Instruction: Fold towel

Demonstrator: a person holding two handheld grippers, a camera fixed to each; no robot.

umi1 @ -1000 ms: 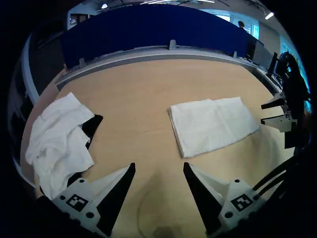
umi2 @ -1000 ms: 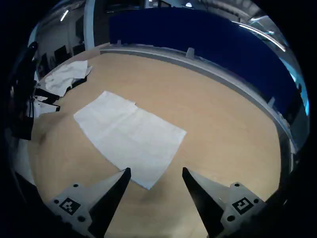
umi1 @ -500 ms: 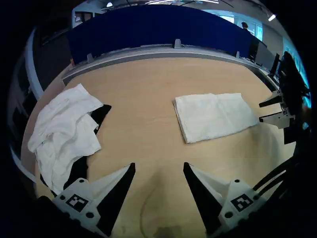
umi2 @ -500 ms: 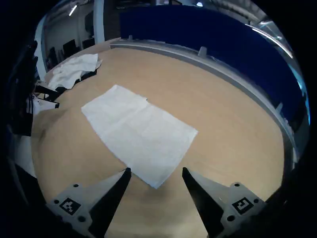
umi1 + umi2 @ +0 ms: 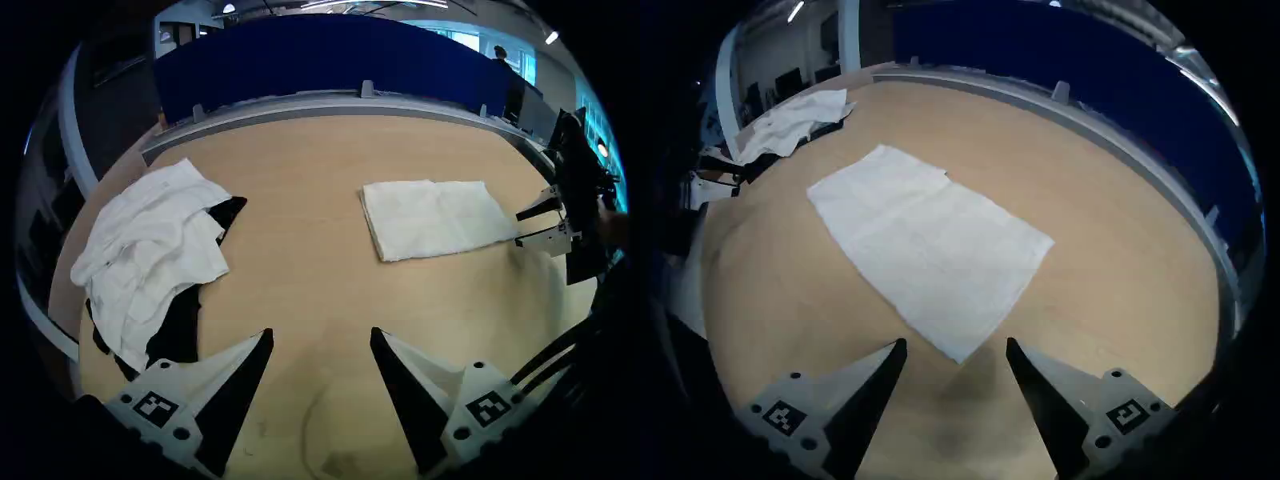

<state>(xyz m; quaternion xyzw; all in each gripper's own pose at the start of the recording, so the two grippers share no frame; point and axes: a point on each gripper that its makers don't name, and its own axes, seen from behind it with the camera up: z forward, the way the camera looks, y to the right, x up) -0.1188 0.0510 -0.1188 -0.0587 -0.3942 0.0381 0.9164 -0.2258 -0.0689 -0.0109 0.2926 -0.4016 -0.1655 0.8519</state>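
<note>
On the counter [image 5: 1120,264], the white towel [image 5: 928,240] lies at 12 o'clock from our right hand-held gripper [image 5: 954,342]; it & our left hand-held gripper [image 5: 320,332] are spread, empty.

Towel [image 5: 928,244]: white cloth, matt, lightly textured. Table [image 5: 1104,264]: smooth, apparently wood laminate.

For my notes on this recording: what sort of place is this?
Probably an open-plan office: a long wooden desk backed by a blue partition, with monitors on the desks beyond.
</note>
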